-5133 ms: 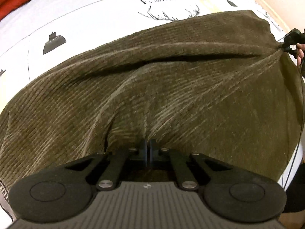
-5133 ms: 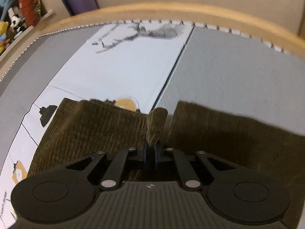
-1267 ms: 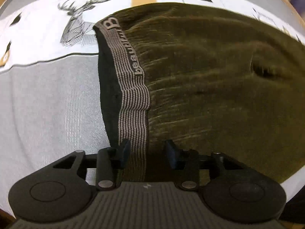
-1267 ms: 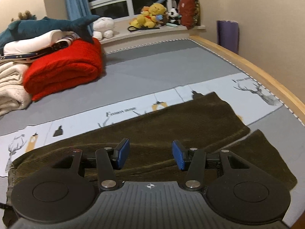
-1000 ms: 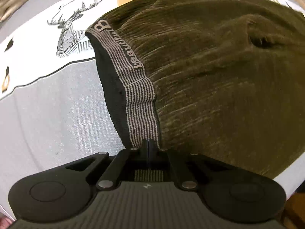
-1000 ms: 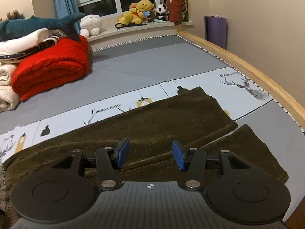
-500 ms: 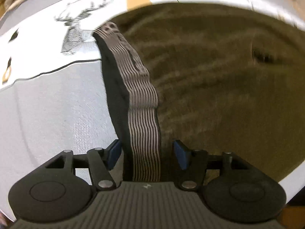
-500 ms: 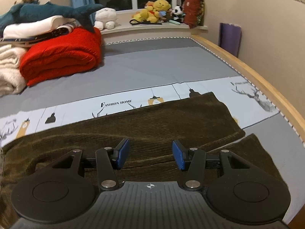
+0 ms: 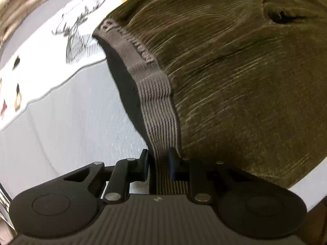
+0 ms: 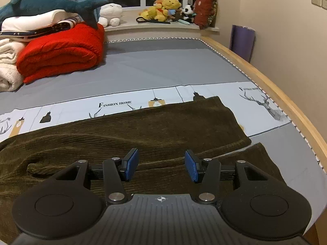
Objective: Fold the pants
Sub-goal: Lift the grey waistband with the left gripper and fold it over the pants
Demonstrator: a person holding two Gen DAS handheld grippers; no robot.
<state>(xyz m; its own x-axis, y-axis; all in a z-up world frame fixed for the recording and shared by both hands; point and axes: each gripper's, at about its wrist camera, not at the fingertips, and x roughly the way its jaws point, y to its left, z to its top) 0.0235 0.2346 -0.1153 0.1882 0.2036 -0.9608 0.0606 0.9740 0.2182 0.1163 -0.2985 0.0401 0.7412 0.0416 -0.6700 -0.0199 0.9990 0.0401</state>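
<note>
Olive corduroy pants (image 9: pixel 235 71) lie spread on the bed. Their grey striped waistband (image 9: pixel 157 102) runs down into my left gripper (image 9: pixel 158 163), whose fingers are closed on the band with only its thickness between them. In the right wrist view the pants (image 10: pixel 143 130) lie lengthwise, both legs reaching to the right, the leg ends near the bed's edge. My right gripper (image 10: pixel 161 166) hovers open and empty above the near leg, blue pads (image 10: pixel 130 163) apart.
The bed (image 10: pixel 163 69) has a grey sheet with a white printed strip. A red folded blanket (image 10: pixel 61 51) and cream bedding with a plush shark lie at the far left. The wooden bed frame (image 10: pixel 276 94) runs along the right. Plush toys sit on the window sill.
My left gripper opened half a second ago and has now closed again on the waistband, lifting it slightly. My right gripper stays open and has shifted only slightly over the legs.
</note>
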